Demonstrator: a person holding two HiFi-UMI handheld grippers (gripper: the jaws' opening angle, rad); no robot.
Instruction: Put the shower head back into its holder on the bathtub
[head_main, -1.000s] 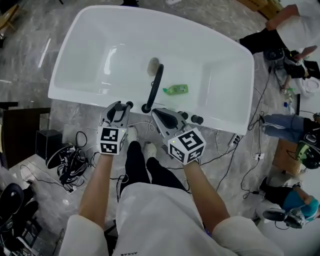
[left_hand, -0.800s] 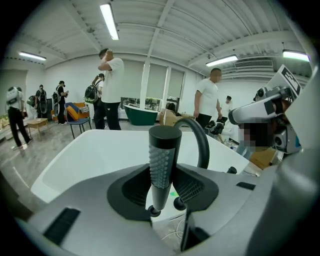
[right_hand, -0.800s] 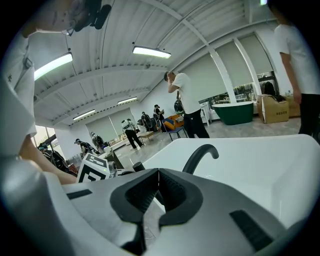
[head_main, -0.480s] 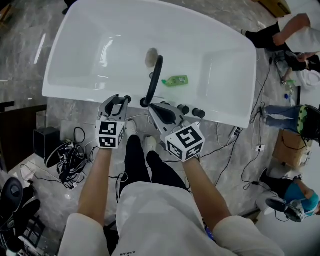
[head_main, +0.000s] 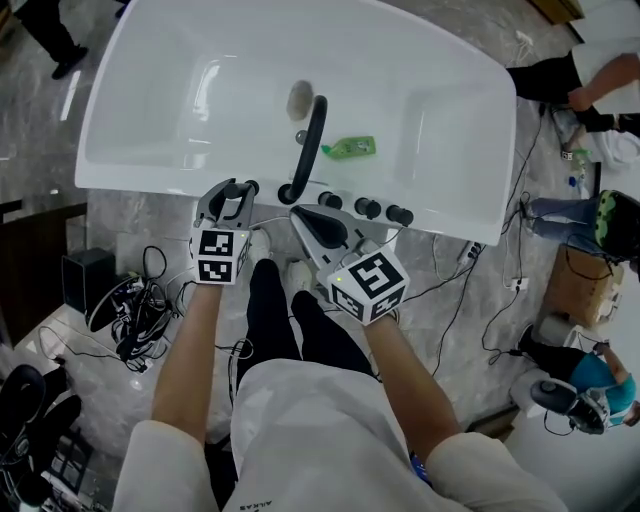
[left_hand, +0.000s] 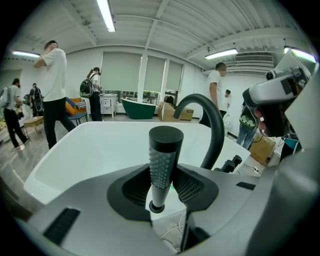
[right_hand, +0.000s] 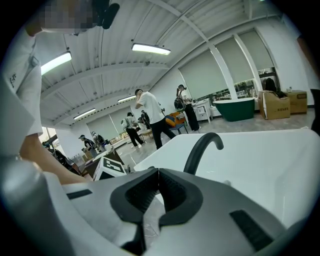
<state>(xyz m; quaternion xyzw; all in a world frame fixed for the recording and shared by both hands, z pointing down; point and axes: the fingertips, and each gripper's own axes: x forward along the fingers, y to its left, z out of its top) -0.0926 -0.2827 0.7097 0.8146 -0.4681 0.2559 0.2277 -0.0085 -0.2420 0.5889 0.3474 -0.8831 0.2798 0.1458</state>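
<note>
The black stick-shaped shower head (left_hand: 165, 160) stands upright between the jaws of my left gripper (left_hand: 161, 182), which is shut on its dotted shaft. In the head view the left gripper (head_main: 238, 192) hovers at the near rim of the white bathtub (head_main: 130, 180), just left of the black arched spout (head_main: 310, 150). A thin hose (left_hand: 172, 231) trails below the shower head's ringed lower end. My right gripper (head_main: 303, 218) sits right of the spout's base, in front of the black knobs (head_main: 367, 208); its jaws (right_hand: 159, 172) are shut on nothing. I cannot make out the holder itself.
A green bottle (head_main: 348, 147) lies inside the tub near the drain (head_main: 299, 100). Tangled cables and black gear (head_main: 130, 315) cover the floor at the left. People (head_main: 590, 70) sit and stand to the right of the tub, with a cardboard box (head_main: 570, 290).
The left gripper has sunk with the shower head toward the tub's near rim. The right gripper has dropped slightly. Both sets of jaws stand as before.
</note>
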